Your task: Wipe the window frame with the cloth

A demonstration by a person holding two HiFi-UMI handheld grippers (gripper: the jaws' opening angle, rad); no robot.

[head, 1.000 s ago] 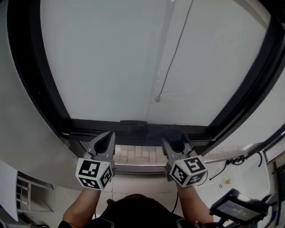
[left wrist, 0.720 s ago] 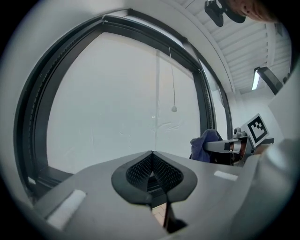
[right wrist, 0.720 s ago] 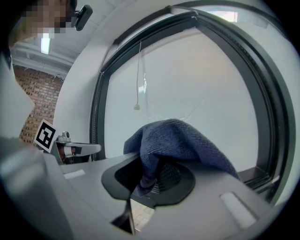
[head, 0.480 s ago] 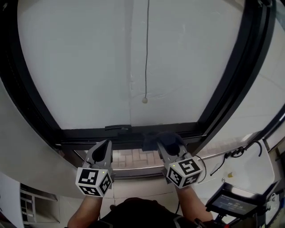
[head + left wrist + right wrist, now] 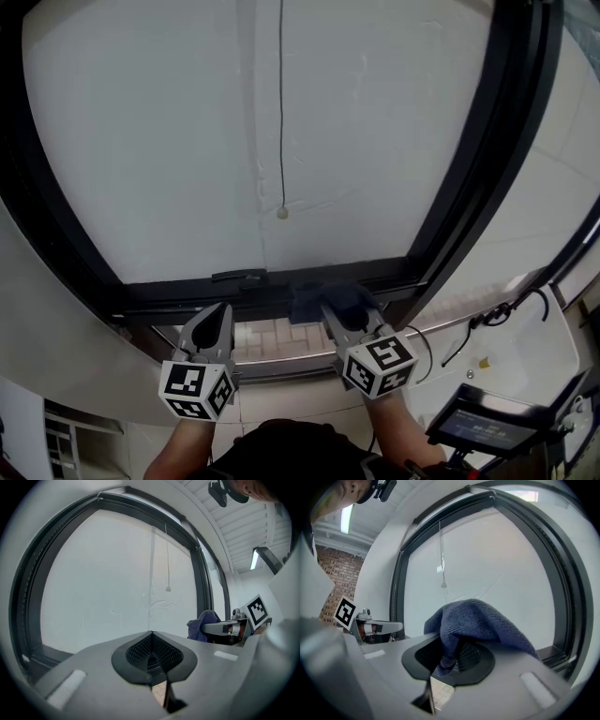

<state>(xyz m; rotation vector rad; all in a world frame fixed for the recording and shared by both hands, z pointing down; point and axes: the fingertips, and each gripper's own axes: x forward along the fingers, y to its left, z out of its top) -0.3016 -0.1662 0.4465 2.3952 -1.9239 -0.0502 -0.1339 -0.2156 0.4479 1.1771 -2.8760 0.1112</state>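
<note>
"Two grippers noted. Surroundings?"
"A pull cord (image 5: 281,112) hung before the pane (image 5: 159,141); a cable (image 5: 494,317) lay at right, a screen (image 5: 483,427) below it."
"Poses?"
"Right gripper (image 5: 343,319) was clamped on the blue cloth (image 5: 328,300) at the bottom rail of the window frame (image 5: 187,295). Left gripper (image 5: 217,317), jaws together and empty, was held beside it, below the rail."

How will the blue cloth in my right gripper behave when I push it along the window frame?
Probably floppy: the cloth droops over the right gripper in soft folds. It likely bunches rather than slides flat, since only a pinched fold is held. Its coarse texture suggests drag on the window frame, not slipping.
</note>
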